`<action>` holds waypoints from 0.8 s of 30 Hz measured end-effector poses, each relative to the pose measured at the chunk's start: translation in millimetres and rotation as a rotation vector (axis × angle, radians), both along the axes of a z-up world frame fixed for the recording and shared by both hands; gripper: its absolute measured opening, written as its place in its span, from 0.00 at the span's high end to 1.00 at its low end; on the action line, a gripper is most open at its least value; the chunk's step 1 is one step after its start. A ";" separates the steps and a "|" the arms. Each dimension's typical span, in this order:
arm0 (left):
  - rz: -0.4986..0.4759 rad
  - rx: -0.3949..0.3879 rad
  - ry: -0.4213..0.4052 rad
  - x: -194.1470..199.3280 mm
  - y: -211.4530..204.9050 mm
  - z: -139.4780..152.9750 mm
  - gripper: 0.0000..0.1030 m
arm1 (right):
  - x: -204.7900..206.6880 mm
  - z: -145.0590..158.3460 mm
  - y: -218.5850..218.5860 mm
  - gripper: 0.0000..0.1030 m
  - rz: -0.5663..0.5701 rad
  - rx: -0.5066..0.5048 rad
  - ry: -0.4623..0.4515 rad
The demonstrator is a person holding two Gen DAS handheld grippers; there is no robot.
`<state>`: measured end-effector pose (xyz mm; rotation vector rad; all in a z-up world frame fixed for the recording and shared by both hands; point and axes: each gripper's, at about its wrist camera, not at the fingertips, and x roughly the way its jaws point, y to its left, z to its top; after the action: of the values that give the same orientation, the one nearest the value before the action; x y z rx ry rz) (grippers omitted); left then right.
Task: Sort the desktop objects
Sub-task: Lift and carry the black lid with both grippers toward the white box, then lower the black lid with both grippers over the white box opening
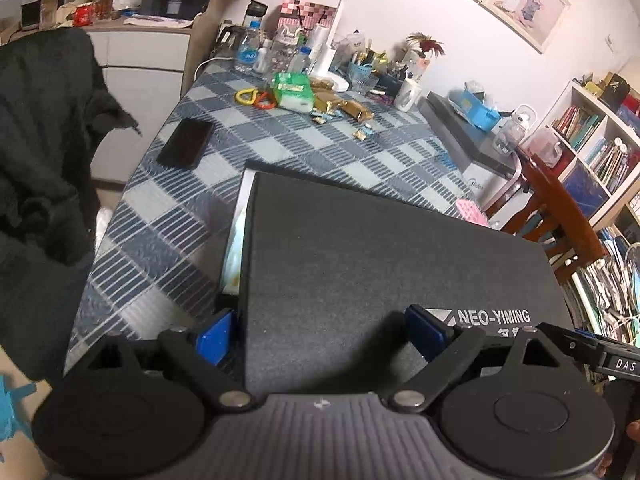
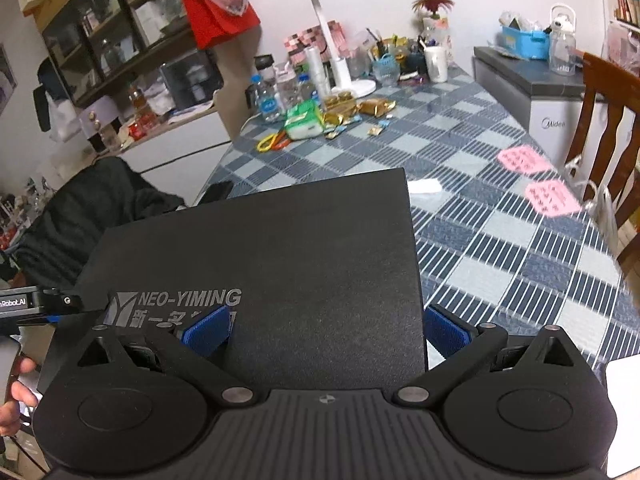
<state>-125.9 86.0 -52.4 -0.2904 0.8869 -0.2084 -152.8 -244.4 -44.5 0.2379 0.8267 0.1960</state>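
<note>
A black flat box (image 1: 380, 252) printed NEO-YIMING lies at the near end of the checked table (image 1: 280, 148). A white and pale green layer shows under its left edge. My left gripper (image 1: 322, 334) straddles the box's near left edge, jaws wide apart. One blue pad (image 1: 216, 336) is outside the edge and the other is over the top. My right gripper (image 2: 326, 332) straddles the near right edge of the box (image 2: 280, 248) in the same way. One of its blue pads (image 2: 444, 334) is beside the edge. Neither gripper pinches anything.
A black phone (image 1: 185, 142) lies left of the box. Farther back are a green tissue pack (image 1: 293, 91), plastic rings (image 1: 256, 98), gold-wrapped sweets (image 1: 344, 108), a white mug (image 1: 408, 94), bottles and a lamp. Pink notes (image 2: 524, 160) and a white slip (image 2: 424, 187) lie right. A wooden chair (image 2: 604, 120) stands right.
</note>
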 end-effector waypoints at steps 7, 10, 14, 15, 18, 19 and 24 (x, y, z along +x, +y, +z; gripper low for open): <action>-0.010 0.005 0.024 -28.1 13.8 -11.8 0.00 | -27.4 -14.6 13.0 0.00 0.017 0.004 0.037; -0.019 0.007 0.044 -38.4 18.7 -19.9 0.00 | -38.4 -20.5 16.7 0.00 0.023 0.009 0.055; -0.023 0.001 0.079 -49.2 23.2 -31.7 0.00 | -51.5 -27.7 22.6 0.00 0.039 0.000 0.077; -0.024 -0.003 0.089 -51.9 24.2 -35.1 0.00 | -54.6 -29.5 23.5 0.00 0.042 -0.004 0.079; -0.029 -0.008 0.116 -58.7 27.1 -44.1 0.00 | -63.6 -35.8 24.7 0.00 0.056 -0.005 0.095; -0.031 -0.008 0.124 -60.3 28.0 -46.7 0.00 | -66.0 -38.2 24.4 0.00 0.060 -0.003 0.102; -0.034 0.001 0.152 -68.0 28.4 -57.3 0.00 | -74.7 -51.3 27.4 0.00 0.077 -0.007 0.146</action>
<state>-193.9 114.3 -109.7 -0.2935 1.0431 -0.2192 -227.5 -217.0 -95.8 0.2160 0.9821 0.2501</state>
